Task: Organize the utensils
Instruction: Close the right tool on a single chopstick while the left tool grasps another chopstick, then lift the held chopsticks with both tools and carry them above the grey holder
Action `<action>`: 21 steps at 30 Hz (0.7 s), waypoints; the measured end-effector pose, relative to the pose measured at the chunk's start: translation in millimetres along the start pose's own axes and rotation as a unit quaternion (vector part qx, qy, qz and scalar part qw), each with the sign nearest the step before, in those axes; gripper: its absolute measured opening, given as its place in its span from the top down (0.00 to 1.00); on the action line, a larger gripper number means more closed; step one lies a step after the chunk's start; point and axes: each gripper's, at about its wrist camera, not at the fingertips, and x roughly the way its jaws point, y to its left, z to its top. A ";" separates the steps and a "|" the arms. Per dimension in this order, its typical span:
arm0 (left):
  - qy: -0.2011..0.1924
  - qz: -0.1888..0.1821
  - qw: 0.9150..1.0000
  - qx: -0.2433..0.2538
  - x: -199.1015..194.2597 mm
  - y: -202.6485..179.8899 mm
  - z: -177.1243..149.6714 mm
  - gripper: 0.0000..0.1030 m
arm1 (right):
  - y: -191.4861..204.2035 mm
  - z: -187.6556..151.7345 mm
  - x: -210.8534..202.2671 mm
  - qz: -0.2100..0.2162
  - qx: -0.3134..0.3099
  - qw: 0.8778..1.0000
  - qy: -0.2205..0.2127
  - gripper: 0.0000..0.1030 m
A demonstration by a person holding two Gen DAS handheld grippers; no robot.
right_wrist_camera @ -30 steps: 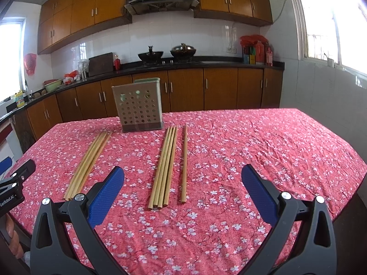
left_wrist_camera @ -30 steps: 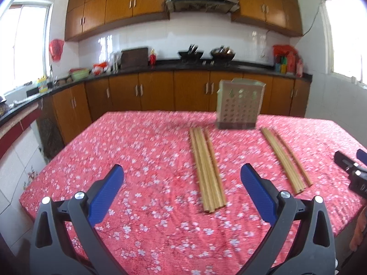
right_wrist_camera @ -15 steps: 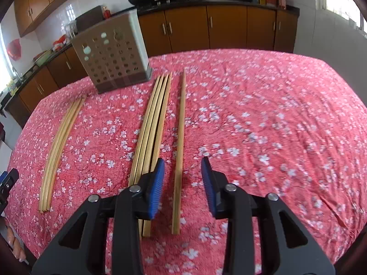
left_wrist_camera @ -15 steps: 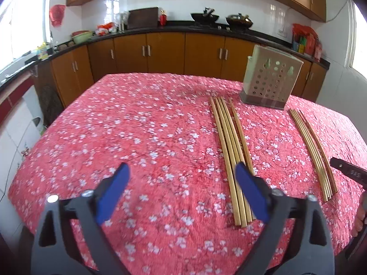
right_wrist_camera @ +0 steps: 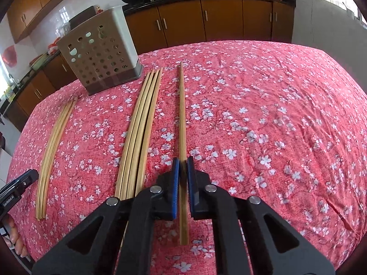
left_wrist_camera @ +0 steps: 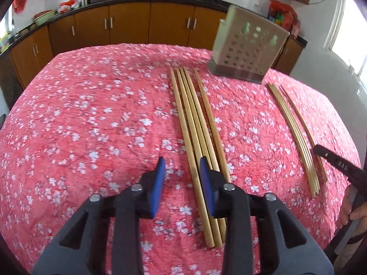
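Nearest in the right wrist view, the right tool has its blue pads closed on a single chopstick that lies alone on the pink flowered tabletop, just right of a bundle of four chopsticks. In the left wrist view the left tool is partly open with its pads straddling the leftmost stick of the left group of chopsticks, not gripping it. Farther back, the perforated utensil holder stands upright at the far end of the sticks, with kitchen cabinets behind.
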 end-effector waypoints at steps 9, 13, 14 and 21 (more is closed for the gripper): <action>0.013 0.026 0.999 0.027 10.4 -4.9 2.6 0.91 | 5.9 3.7 8.6 -0.008 -0.016 1.000 0.004 0.92; 0.011 0.053 0.998 0.032 19.3 2.7 15.2 0.92 | 9.8 9.9 14.7 -0.015 -0.038 0.999 0.002 0.92; 0.008 0.056 0.998 0.029 22.4 7.7 20.6 0.92 | 9.7 13.1 17.1 -0.017 -0.040 0.999 0.000 0.92; -0.018 0.050 0.998 -0.013 34.2 45.6 46.3 0.92 | -9.2 37.4 32.8 -0.046 -0.029 0.998 -0.018 0.92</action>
